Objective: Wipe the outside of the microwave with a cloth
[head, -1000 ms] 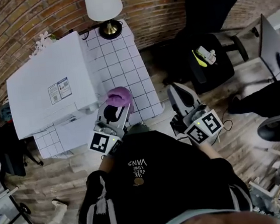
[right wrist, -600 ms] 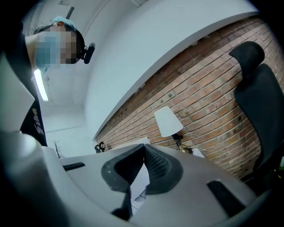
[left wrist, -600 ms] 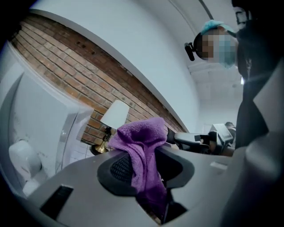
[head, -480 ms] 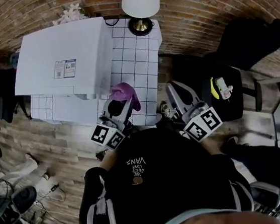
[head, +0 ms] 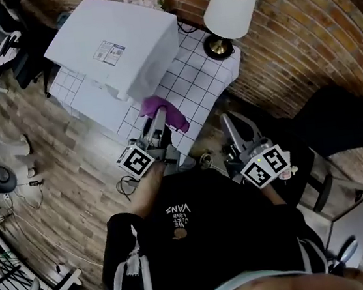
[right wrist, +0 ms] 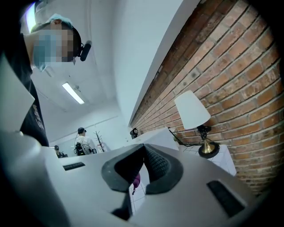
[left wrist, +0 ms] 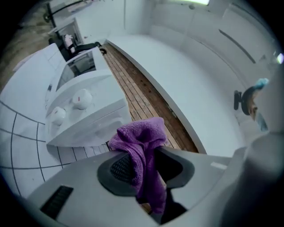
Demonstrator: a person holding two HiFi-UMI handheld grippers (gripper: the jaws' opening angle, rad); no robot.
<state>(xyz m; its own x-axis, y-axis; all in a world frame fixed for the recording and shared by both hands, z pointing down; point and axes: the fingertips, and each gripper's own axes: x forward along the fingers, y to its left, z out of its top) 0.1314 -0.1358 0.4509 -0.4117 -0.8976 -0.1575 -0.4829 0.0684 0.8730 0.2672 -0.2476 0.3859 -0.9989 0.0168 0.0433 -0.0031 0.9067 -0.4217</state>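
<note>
- Closest in, the person's black top (head: 212, 236) fills the bottom of the head view, with both arms reaching forward.
- The left gripper (head: 158, 124) is out over the near edge of the white grid-lined counter (head: 200, 83). Its fingers (left wrist: 120, 167) are clamped on the purple terry cloth (left wrist: 141, 139), which bunches above the tips and hangs down between them.
- The right gripper (head: 230, 123) sits off to the right, beyond the counter's edge and over the wood-plank floor (head: 56, 143). Its fingers (right wrist: 157, 166) are pressed together at the tips with nothing between them.
- The cloth is just beside the near corner of the boxy white microwave (head: 116, 41); whether it touches can't be made out.
- In the left gripper view, the microwave's front shows two round white knobs (left wrist: 81, 99) just beyond the cloth.
- The microwave covers the left part of the counter, with a label on its top panel.
- At the far right corner of the counter stands a lamp with a white shade and brass base (head: 230, 7).
- Behind it all runs the red brick wall (head: 300, 41).
</note>
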